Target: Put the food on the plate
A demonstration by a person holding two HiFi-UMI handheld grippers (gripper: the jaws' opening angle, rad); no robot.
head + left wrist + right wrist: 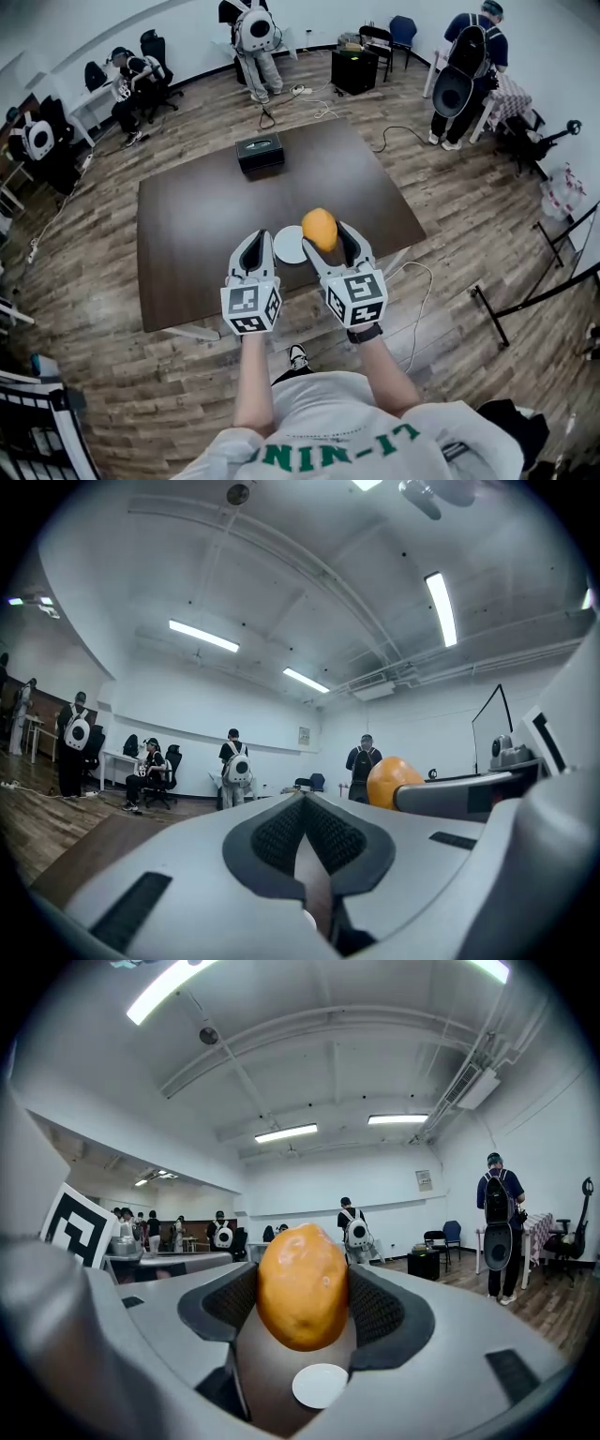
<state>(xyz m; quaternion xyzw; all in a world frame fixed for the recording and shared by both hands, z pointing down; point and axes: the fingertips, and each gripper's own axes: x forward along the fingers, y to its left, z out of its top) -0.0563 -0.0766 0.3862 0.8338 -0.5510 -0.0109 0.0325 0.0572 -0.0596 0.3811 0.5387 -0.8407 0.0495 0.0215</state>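
An orange, rounded piece of food is clamped between the pads of my right gripper, held in the air above the brown table. A small white plate lies on the table near its front edge, below the food and slightly left of it. My left gripper hovers just left of the plate, its pads meeting at the tips with nothing between them. In the left gripper view the food shows to the right, beyond the right gripper's jaw.
A black box sits at the table's far edge. Standing people and a seated one are around the room, with chairs, desks and cables on the wooden floor.
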